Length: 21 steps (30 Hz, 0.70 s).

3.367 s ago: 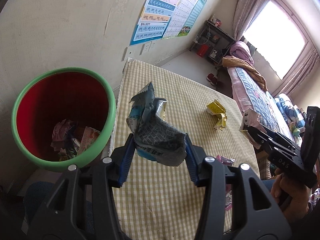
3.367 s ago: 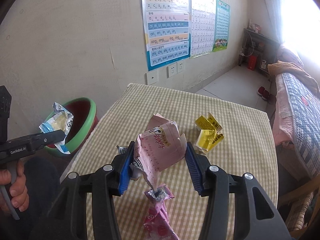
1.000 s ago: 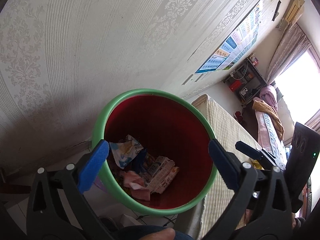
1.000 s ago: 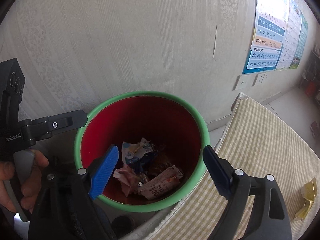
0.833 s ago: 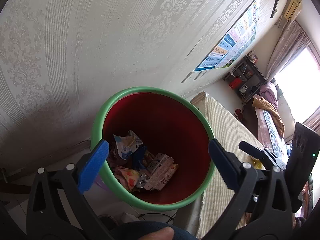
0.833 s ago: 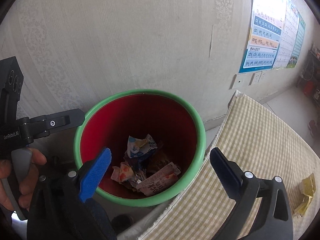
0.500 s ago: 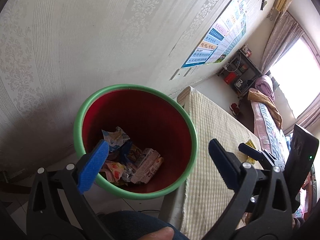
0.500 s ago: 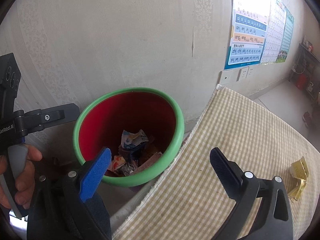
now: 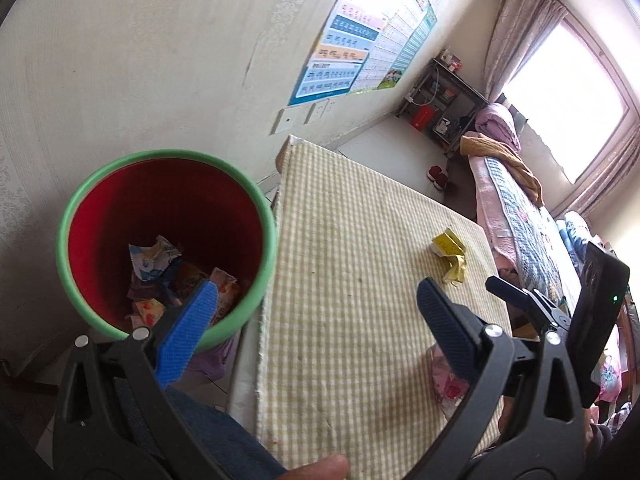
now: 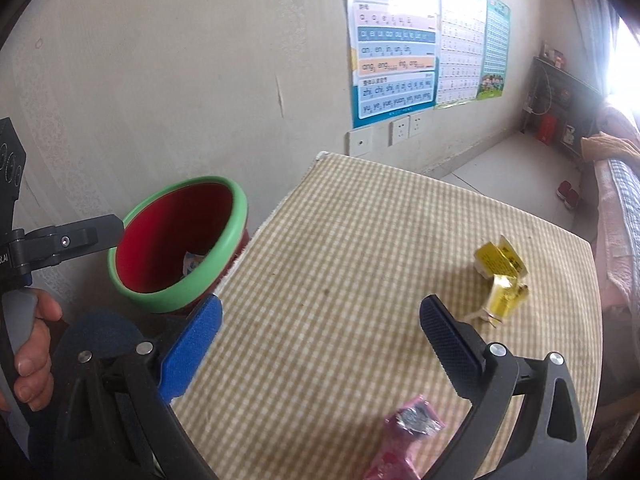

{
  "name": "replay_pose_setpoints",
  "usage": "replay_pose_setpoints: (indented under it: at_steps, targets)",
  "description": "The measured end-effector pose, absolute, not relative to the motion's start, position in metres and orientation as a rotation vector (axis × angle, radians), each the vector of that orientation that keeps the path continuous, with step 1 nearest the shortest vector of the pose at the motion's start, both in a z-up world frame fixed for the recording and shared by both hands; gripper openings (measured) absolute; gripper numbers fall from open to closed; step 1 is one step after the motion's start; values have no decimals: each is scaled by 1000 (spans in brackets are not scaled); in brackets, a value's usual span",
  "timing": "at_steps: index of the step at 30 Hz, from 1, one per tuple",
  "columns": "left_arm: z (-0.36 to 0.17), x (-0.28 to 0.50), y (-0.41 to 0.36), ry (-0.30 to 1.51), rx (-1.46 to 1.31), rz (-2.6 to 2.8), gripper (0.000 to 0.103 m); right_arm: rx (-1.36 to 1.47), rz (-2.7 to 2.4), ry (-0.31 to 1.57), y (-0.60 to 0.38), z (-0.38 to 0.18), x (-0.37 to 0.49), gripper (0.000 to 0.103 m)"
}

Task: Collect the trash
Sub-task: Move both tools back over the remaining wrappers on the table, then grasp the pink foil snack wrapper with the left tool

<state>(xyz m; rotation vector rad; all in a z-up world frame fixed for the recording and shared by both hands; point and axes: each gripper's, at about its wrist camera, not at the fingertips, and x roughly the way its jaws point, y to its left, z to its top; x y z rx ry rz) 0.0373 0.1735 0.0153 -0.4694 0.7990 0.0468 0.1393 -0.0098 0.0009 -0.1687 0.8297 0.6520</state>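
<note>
A red bin with a green rim [image 9: 264, 216] [image 10: 236, 216] stands by the table's left edge and holds several crumpled wrappers [image 9: 160, 264]. A yellow wrapper [image 9: 450, 254] [image 10: 500, 276] lies on the checked tablecloth [image 9: 352, 280] [image 10: 360, 280] at the far right. A pink wrapper [image 10: 408, 432] [image 9: 448, 384] lies near the front edge. My left gripper [image 9: 316, 320] is open and empty over the bin's edge and the table. My right gripper [image 10: 320, 336] is open and empty above the table.
A wall with alphabet posters [image 10: 392, 40] and sockets [image 10: 400, 132] runs behind the table. A bed with blankets [image 9: 516, 200] stands to the right. A shelf [image 9: 440, 112] stands in the far corner. My left gripper also shows in the right wrist view [image 10: 60, 244].
Both grippers dropped their wrappers into the bin and opened. Both have since swung right, from over the bin towards the table.
</note>
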Motion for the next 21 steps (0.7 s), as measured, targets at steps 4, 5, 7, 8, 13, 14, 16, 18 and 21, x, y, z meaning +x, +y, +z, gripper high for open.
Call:
replay_pose_setpoints:
  at_steps: [4,5,7,8,13,14,16,18,21]
  targets:
    - [17,45,136,819,-431,-13,97,-136,589,828,-52,0,140,96]
    - [17,47,126,825,-422,-31,97,-128,573,828,-62,0,141,96]
    - [16,49,107,836,-406,-62,97,-110,545,825,-82,0,141,96]
    - [15,51,99,844,-402,-76,97,-102,532,823,-91,1,140,96]
    - [6,57,62,888,-381,-127,97,-61,473,817,-136,0,139,96]
    - [5,58,55,897,-373,-137,97,-53,461,818,-145,-1,139,96]
    - [2,59,42,913,-358,-155,97,-38,444,826,-160,-4,138,96]
    - [-2,61,29,930,-340,-172,97,-27,427,833,-172,-8,138,96]
    - [-9,64,11,962,-316,-191,97,-17,409,844,-187,-13,138,96]
